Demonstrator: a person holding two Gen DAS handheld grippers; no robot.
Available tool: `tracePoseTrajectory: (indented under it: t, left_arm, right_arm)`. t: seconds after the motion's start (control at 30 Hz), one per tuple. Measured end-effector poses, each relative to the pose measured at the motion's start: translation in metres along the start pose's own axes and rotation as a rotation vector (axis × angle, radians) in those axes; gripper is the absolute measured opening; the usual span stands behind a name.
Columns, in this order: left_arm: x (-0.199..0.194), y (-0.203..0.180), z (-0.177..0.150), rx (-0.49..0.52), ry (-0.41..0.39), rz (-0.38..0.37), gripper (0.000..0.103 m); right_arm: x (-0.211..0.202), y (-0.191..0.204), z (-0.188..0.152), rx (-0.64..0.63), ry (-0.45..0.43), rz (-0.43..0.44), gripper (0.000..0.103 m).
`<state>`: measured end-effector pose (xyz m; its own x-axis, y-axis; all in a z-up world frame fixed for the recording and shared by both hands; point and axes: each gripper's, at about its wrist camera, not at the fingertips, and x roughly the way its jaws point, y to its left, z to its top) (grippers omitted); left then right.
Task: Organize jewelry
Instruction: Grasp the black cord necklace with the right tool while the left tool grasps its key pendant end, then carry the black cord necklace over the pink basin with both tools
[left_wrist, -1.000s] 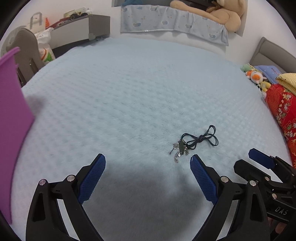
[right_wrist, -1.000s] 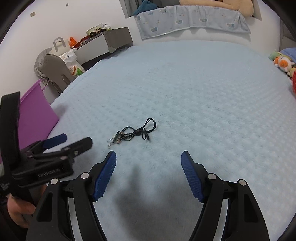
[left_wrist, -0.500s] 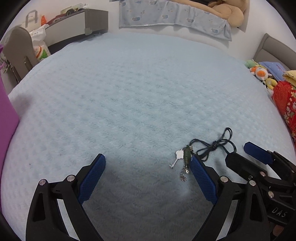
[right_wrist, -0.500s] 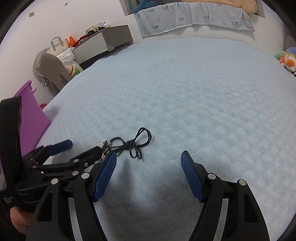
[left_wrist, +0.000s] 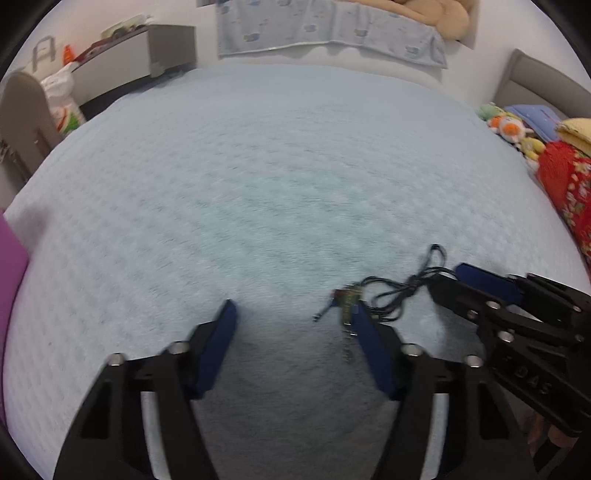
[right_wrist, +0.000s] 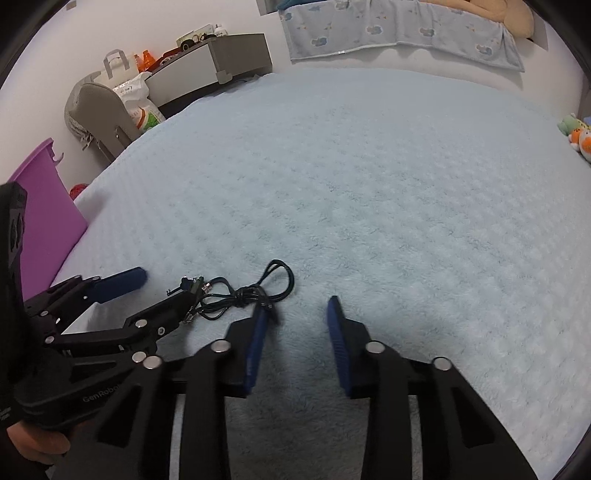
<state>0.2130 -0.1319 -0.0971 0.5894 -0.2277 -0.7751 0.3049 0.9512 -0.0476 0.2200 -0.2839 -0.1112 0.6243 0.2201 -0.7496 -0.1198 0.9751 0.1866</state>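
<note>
- Two claws of mine hang over the pale blue bedspread (left_wrist: 295, 177), and one necklace (right_wrist: 236, 297) lies on it, a dark cord with a small bunch of charms at one end.
- My left gripper (left_wrist: 293, 314) has its jaws closing. The charm bunch (left_wrist: 345, 297) sits just at the tip of its right blue pad, a little inside the gap, but the other pad stands well apart from it, so nothing is pinched.
- My right gripper (right_wrist: 297, 306) has its jaws closing too, with only bedspread between them. The cord's looped end touches the outer side of its left pad, outside the gap.
- From the necklace, the cord runs away from the charms toward my right claw; its loop (right_wrist: 280, 275) lies on the far side of that claw's left fingertip.
- Seen from the right wrist, my left claw comes in from the left of the necklace, its nearer black finger reaching the charm end.
- Beyond the necklace the bedspread stretches bare to a blue patterned blanket (right_wrist: 399, 29) at the far wall.
- Far left of the necklace, off the bed's edge, stands a purple bin (right_wrist: 40, 206).
- Motion blur softens the left wrist view, so the charms' shapes are unclear.
</note>
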Motion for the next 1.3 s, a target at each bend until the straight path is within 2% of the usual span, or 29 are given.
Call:
tracePoseTrajectory:
  t: [0.03,0.07,0.1,0.13,0.2,0.5,0.83,1.07,1.3]
  left_arm:
    - [0.0,-0.002,0.001,0.007,-0.003,-0.011,0.046]
    - [0.0,-0.003,0.001,0.012,-0.001,-0.036,0.032]
    - [0.0,-0.004,0.002,0.015,0.002,-0.063,0.021]
    - [0.001,-0.005,0.004,0.014,0.003,-0.072,0.02]
    - [0.001,-0.004,0.006,-0.002,0.005,-0.117,0.002]
    - [-0.01,0.0,0.002,-0.042,-0.004,-0.182,0.002]
    - [-0.042,-0.007,0.003,-0.018,-0.05,-0.198,0.002]
    - [-0.075,-0.001,0.006,-0.018,-0.099,-0.199,0.002]
    - [-0.118,0.014,0.012,-0.032,-0.163,-0.19,0.002]
  right_arm:
    - [0.001,0.002,0.001,-0.007,0.0,0.003,0.014]
    - [0.001,0.004,0.0,-0.012,0.003,0.014,0.008]
    - [0.002,0.005,0.0,-0.017,0.004,0.009,0.008]
    - [0.002,0.006,0.0,-0.02,0.001,0.006,0.008]
    - [0.002,0.004,0.0,-0.002,-0.002,0.017,0.007]
    - [-0.01,-0.004,-0.001,0.066,-0.039,0.06,0.003]
    - [-0.043,0.0,-0.007,0.085,-0.091,0.057,0.003]
    - [-0.076,0.017,0.003,0.063,-0.143,0.054,0.003]
    - [-0.113,0.052,0.016,0.009,-0.192,0.059,0.003]
